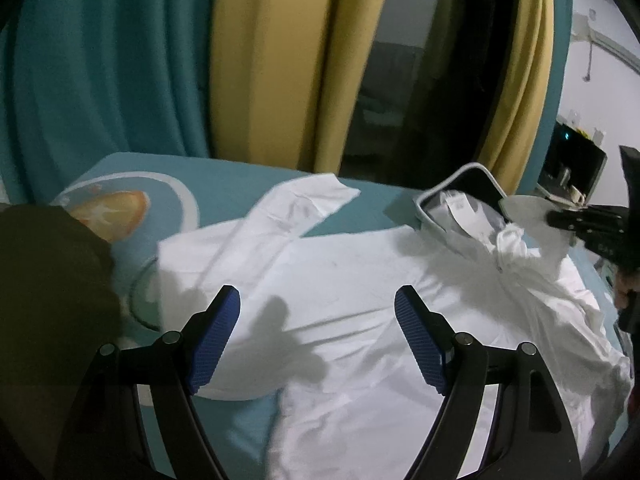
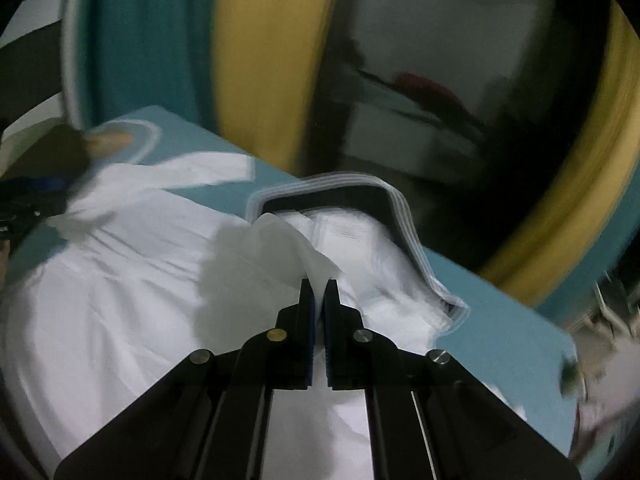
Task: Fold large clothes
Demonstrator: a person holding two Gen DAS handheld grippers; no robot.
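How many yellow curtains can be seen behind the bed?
2. One yellow curtain hangs left of the dark window, the other yellow curtain right of it. More may be hidden outside the picture.

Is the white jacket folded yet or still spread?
Mostly spread: the jacket lies flat on the bed, one sleeve out; the right gripper pinches fabric.

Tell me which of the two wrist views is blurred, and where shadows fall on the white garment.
Left wrist view: mostly sharp, fisheye-bent at the edges; the open left tongs cast a dark shadow on the white garment. Right wrist view: heavy motion smear on the curtains and the garment's hood trim; the right tongs, shut on a fold of cloth, throw a grey shadow beside it.
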